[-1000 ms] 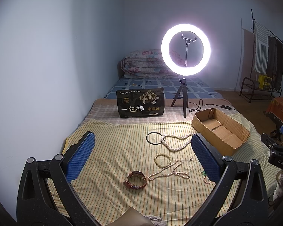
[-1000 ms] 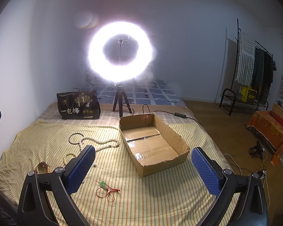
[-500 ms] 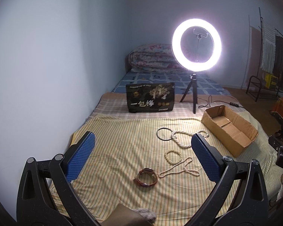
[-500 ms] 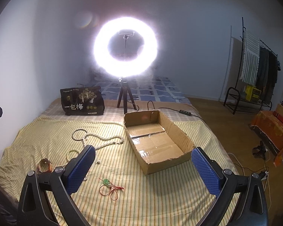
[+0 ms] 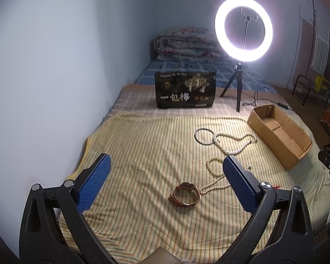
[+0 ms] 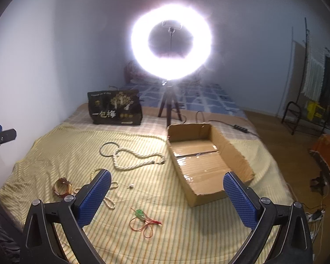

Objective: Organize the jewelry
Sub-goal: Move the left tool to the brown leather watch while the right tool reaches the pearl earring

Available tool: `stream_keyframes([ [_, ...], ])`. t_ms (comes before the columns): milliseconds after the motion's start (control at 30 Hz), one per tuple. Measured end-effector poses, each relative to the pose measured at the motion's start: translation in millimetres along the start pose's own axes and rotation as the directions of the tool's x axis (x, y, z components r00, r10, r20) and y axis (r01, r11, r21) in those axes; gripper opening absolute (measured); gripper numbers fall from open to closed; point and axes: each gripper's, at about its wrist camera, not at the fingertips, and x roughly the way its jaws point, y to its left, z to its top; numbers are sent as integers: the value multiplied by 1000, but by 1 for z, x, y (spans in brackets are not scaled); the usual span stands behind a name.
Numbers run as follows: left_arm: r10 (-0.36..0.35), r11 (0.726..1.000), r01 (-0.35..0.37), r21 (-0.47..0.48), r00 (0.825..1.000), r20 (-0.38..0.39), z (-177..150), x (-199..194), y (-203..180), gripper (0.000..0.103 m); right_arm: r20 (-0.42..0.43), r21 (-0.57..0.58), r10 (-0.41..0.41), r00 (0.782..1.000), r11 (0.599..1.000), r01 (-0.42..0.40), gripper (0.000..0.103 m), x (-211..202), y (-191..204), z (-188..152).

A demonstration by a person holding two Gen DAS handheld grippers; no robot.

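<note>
Between spread left gripper (image 5: 166, 186) fingers: watch (image 5: 184, 194).

Brown watch (image 5: 184, 194), pearl strands (image 6: 138, 159), black ring (image 6: 109, 149) lie beside empty cardboard box (image 6: 209, 158).

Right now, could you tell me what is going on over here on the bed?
A person holds two blue-padded grippers, left gripper and right gripper, both open and empty, above a yellow striped bedsheet. Jewelry lies loose on it: a brown strap watch, a thick pearl rope necklace, a black ring bangle, and a red cord pendant. The open cardboard box looks empty.
</note>
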Motion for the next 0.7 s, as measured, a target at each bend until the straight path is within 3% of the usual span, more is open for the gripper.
stream_keyframes([
  [133, -7, 1000, 8, 6, 997, -81, -5, 21, 0, 86, -75, -2, 56, 996, 998, -56, 97, 23, 4, 1],
  [233, -36, 999, 34, -13, 985, -170, -10, 40, 2, 72, -130, -31, 106, 986, 993, -111, 95, 41, 12, 1],
  [300, -59, 998, 52, -32, 970, -236, -15, 56, 4, 60, -156, -53, 124, 980, 990, -133, 94, 50, 17, 0],
  [400, -87, 996, 77, -44, 948, -307, -24, 74, 2, 53, -211, -63, 152, 966, 984, -168, 82, 72, 22, -1],
  [700, -145, 989, 105, -108, 863, -484, -45, 120, 1, 40, -410, 118, 277, 869, 961, -251, 58, 154, 7, -7],
])
